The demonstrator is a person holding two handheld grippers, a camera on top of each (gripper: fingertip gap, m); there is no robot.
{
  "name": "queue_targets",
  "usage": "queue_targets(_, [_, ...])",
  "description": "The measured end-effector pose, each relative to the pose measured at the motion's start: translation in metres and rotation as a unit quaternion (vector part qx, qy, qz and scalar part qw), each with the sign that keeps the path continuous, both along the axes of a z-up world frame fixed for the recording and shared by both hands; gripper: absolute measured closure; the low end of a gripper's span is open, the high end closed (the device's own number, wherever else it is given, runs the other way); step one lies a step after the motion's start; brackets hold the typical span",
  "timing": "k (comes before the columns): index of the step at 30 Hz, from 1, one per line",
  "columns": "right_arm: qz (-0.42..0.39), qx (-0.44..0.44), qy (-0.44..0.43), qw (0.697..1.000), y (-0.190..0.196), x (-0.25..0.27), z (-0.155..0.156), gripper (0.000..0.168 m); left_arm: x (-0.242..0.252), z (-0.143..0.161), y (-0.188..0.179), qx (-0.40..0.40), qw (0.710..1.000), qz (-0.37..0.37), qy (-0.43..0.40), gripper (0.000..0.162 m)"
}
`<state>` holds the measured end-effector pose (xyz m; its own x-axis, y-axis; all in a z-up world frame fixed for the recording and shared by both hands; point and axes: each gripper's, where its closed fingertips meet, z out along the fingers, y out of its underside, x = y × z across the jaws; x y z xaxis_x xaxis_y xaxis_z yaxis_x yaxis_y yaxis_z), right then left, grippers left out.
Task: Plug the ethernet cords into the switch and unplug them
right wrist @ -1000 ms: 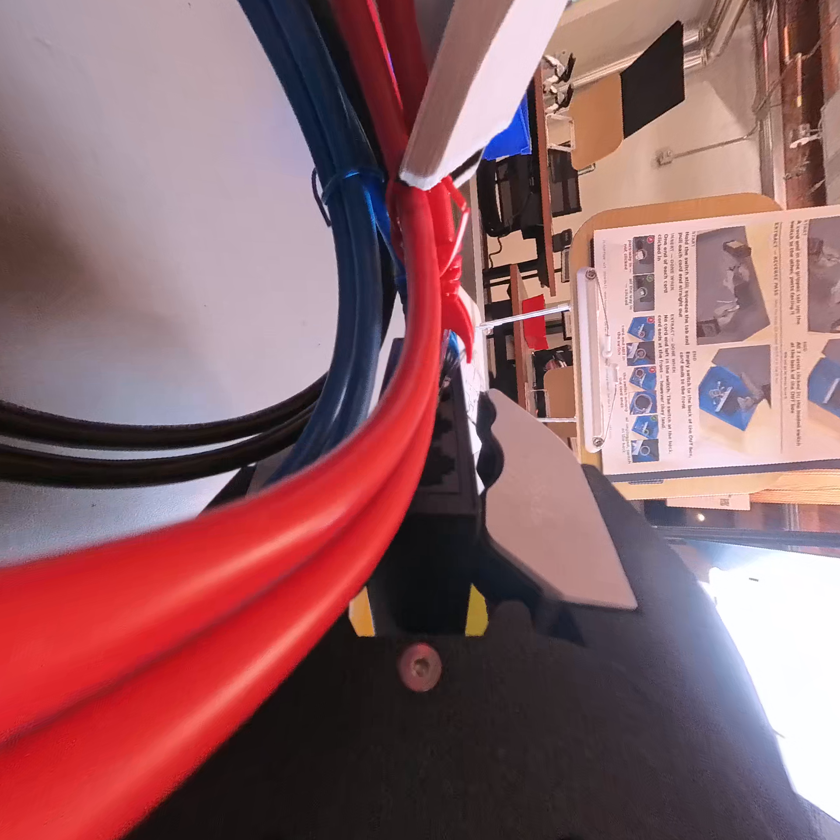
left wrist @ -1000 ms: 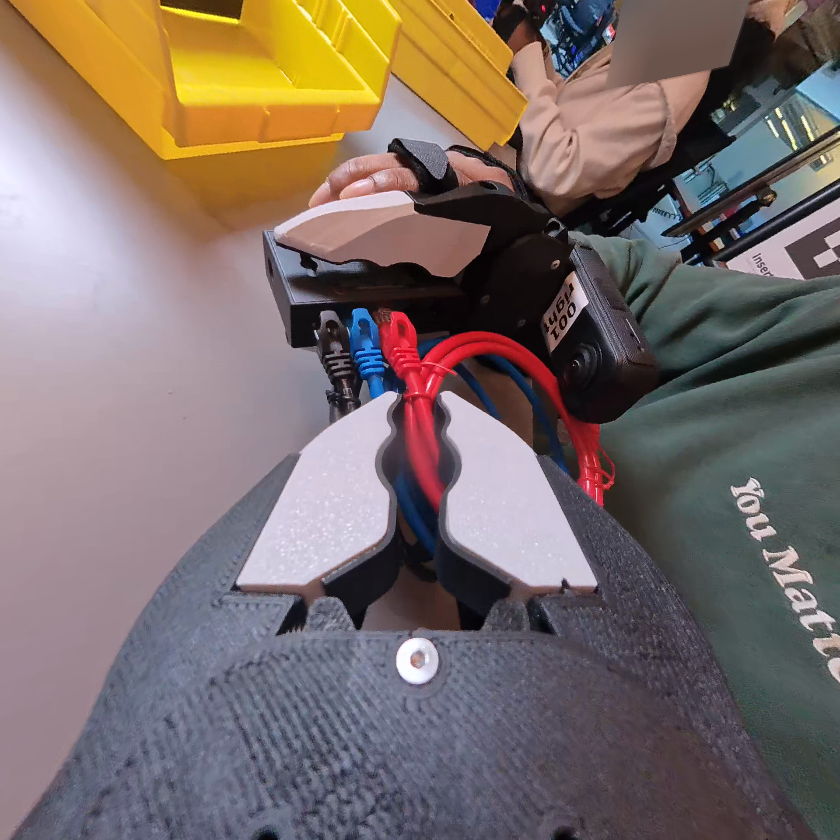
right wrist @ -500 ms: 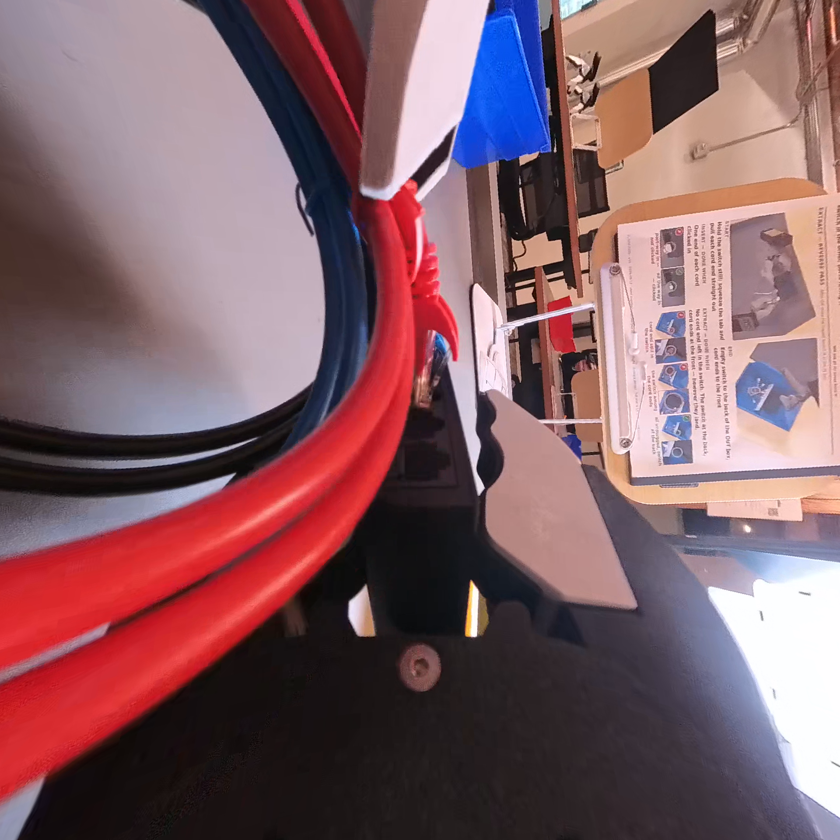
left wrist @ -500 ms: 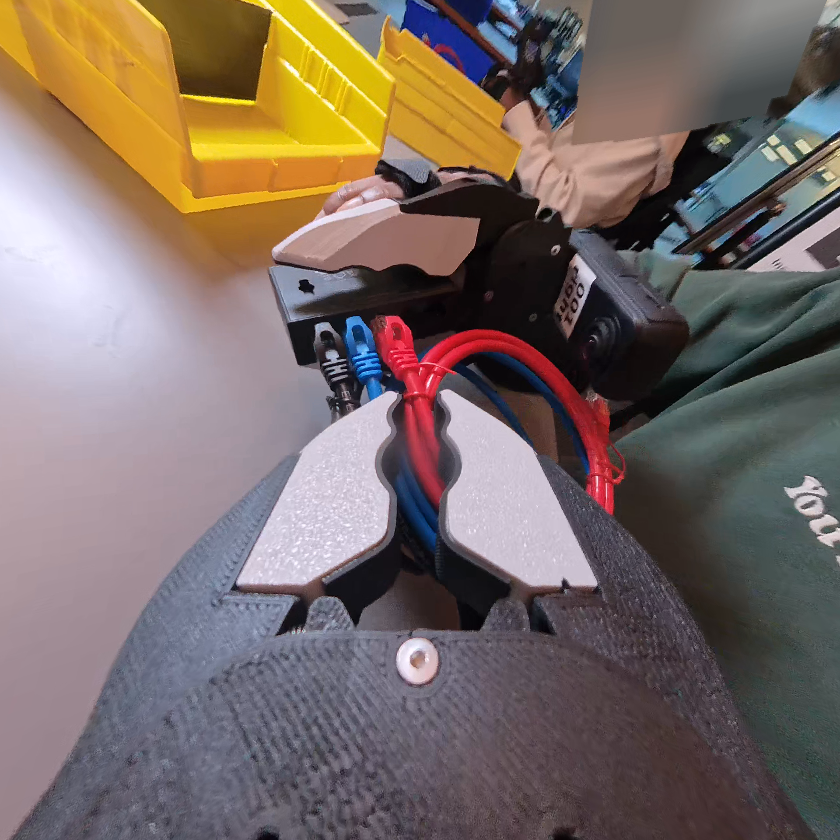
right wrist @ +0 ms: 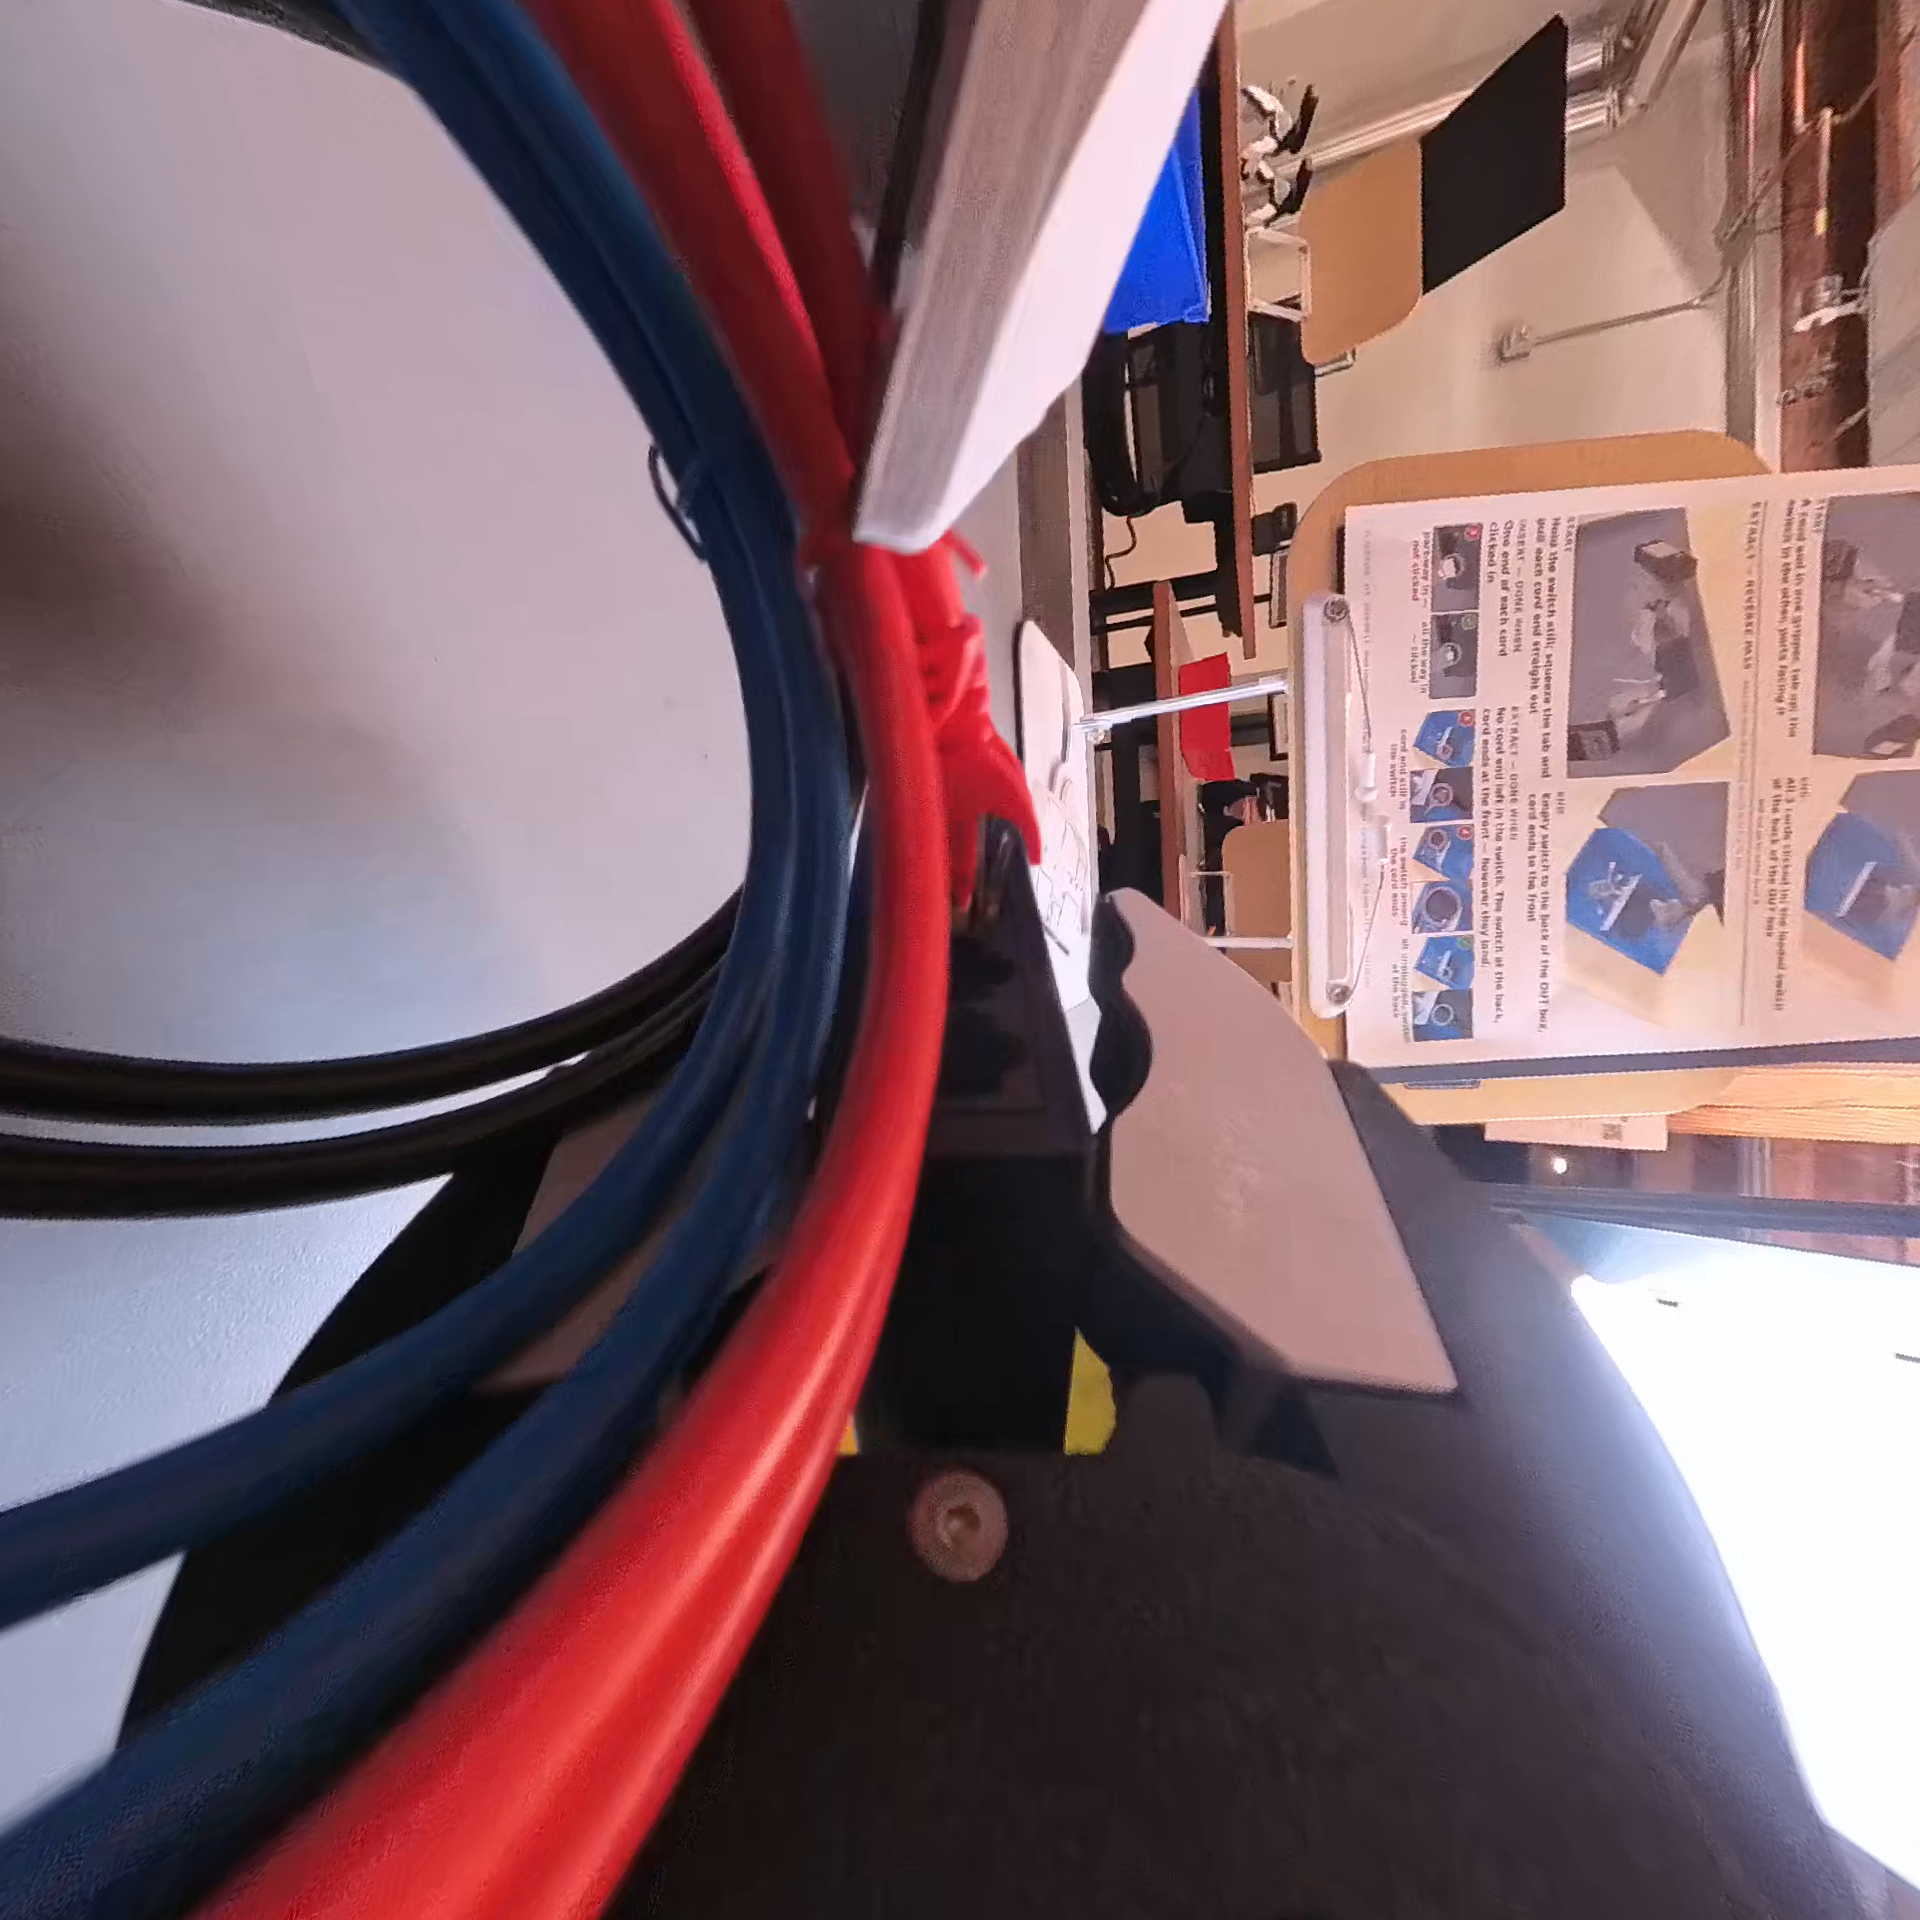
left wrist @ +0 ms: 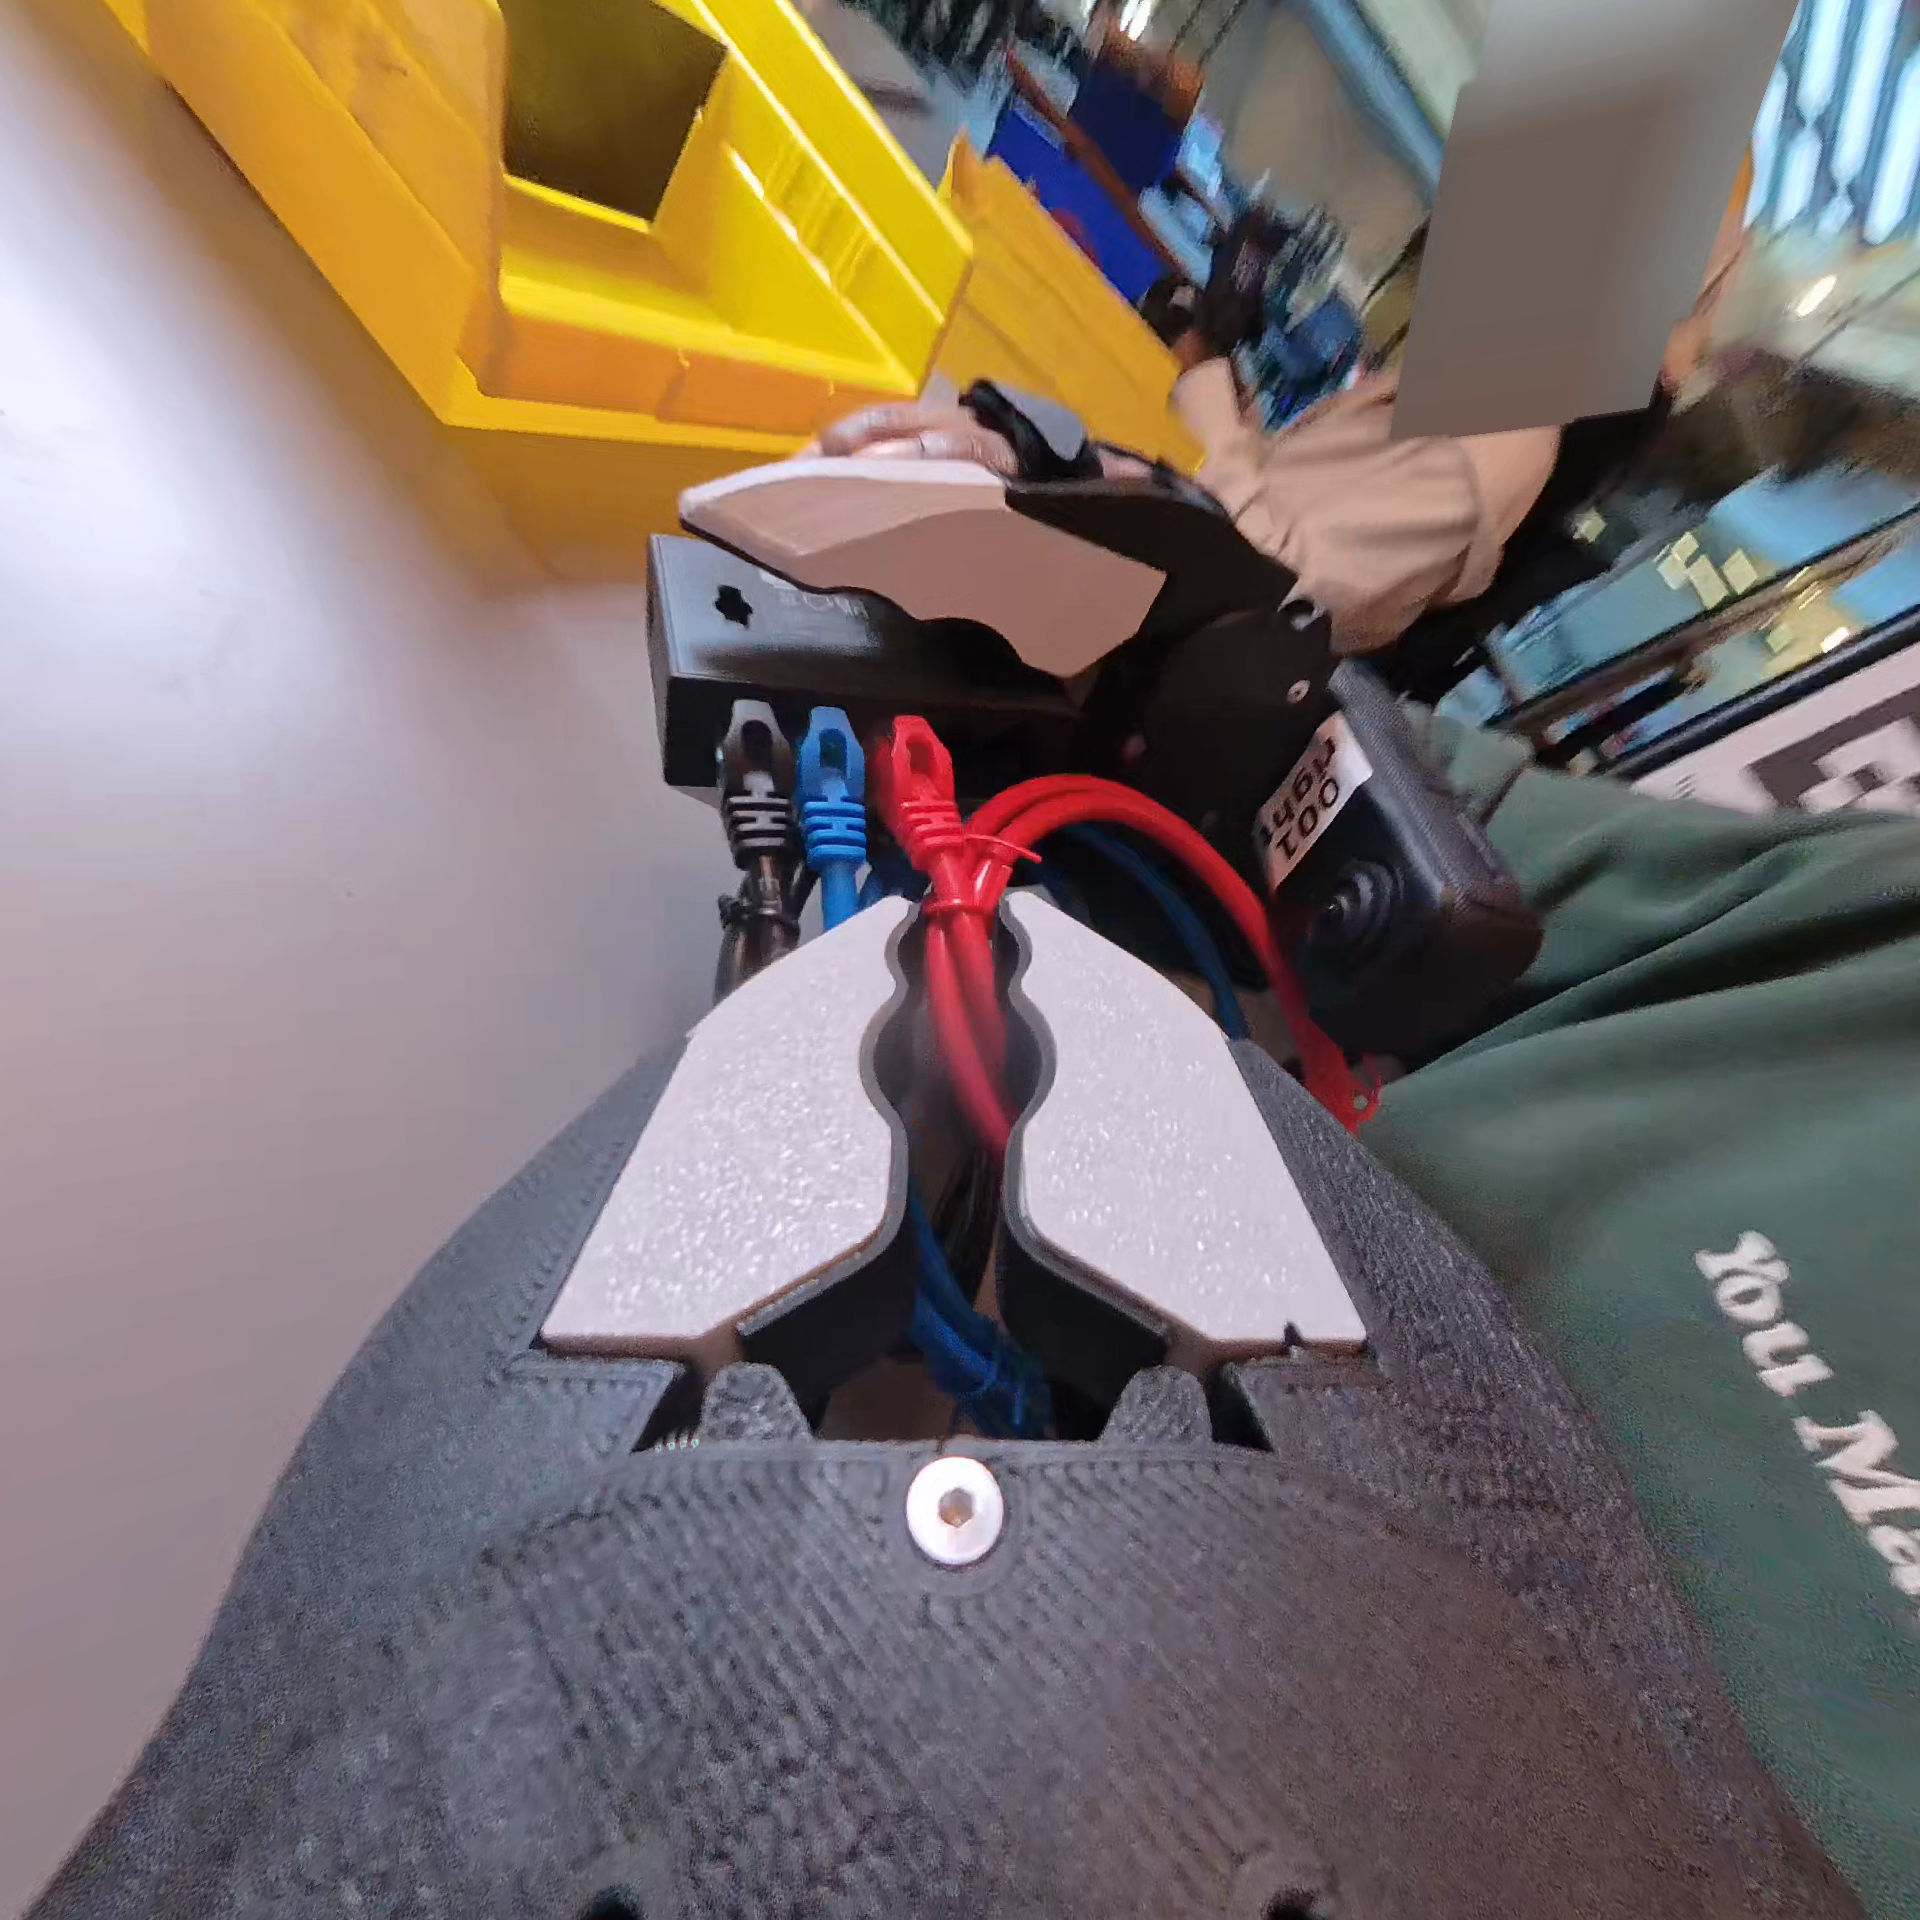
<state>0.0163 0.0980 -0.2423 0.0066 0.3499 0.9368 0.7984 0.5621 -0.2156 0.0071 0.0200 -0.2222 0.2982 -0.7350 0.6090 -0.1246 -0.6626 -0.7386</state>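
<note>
The black switch (left wrist: 748, 665) is held above the pale table (left wrist: 260, 935) with its port face turned toward the left wrist camera, and three plugs sit side by side in it: black cord (left wrist: 753, 805), blue cord (left wrist: 831, 805), red cord (left wrist: 920, 795). The left gripper (left wrist: 961, 925) is pinched narrow around the bundled red cord just behind its plug, while the right gripper (left wrist: 935, 582) clamps the switch body flat between its grey pads from the side. Beyond them stand yellow bins (left wrist: 582, 239), with a green sleeve (left wrist: 1662, 1091) at right and an instruction sheet (right wrist: 1621, 769) behind in the right wrist view.
</note>
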Motion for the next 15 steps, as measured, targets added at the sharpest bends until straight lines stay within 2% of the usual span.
queue_targets(3, [0.021,0.024,-0.012,0.999,-0.006,-0.002,0.002,0.118,0.003,-0.01,-0.007,0.056,0.994,-0.042,0.086,0.15])
queue_targets(6, [0.034,0.03,-0.005,0.999,-0.009,-0.002,0.007,0.113,0.006,-0.005,-0.009,0.082,0.987,-0.075,0.112,0.151])
queue_targets(9, [0.064,0.049,-0.028,0.996,-0.019,-0.007,0.005,0.112,0.008,-0.013,-0.017,0.122,0.963,-0.129,0.205,0.153])
queue_targets(12, [0.059,0.051,-0.018,0.997,-0.02,-0.004,0.012,0.116,0.009,-0.004,-0.015,0.096,0.969,-0.129,0.186,0.154])
queue_targets(15, [0.068,0.052,-0.029,0.996,-0.022,-0.003,0.012,0.116,0.01,-0.005,-0.016,0.104,0.963,-0.137,0.208,0.154])
